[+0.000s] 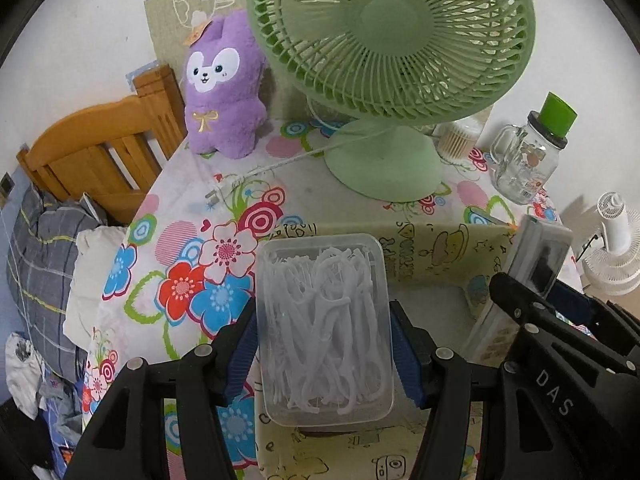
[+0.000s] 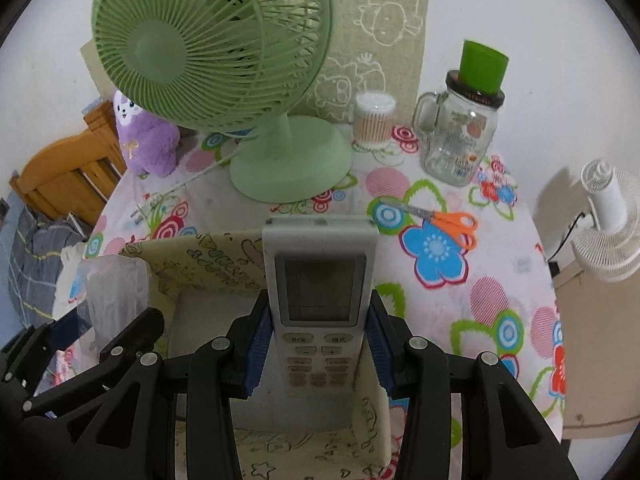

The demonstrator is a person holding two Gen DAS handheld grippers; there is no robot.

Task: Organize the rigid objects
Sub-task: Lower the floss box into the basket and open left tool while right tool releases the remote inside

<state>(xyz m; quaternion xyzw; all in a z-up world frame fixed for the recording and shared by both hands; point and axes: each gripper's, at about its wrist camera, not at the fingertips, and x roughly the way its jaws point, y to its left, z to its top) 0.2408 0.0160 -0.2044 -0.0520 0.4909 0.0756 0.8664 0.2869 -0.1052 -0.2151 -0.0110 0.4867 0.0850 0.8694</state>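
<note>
My left gripper (image 1: pixel 324 350) is clamped on the floss-pick box (image 1: pixel 325 320), light and slick, so I pinch its long sides. My right gripper (image 2: pixel 316 350) squeezes the stiff remote (image 2: pixel 320 292) mid-body.

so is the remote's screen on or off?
Off, as far as shows: the remote, clamped in the right gripper over the fabric bin, has a blank grey display, no digits.

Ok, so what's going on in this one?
A person is tidying a flowered table with two tools. The left hand-held gripper is clamped on a clear box of floss picks, and the right hand-held gripper holds a grey remote control. Both are poised over an open fabric storage bin at the table's near edge, neither yet released. Orange scissors are lying out on the tablecloth.
</note>
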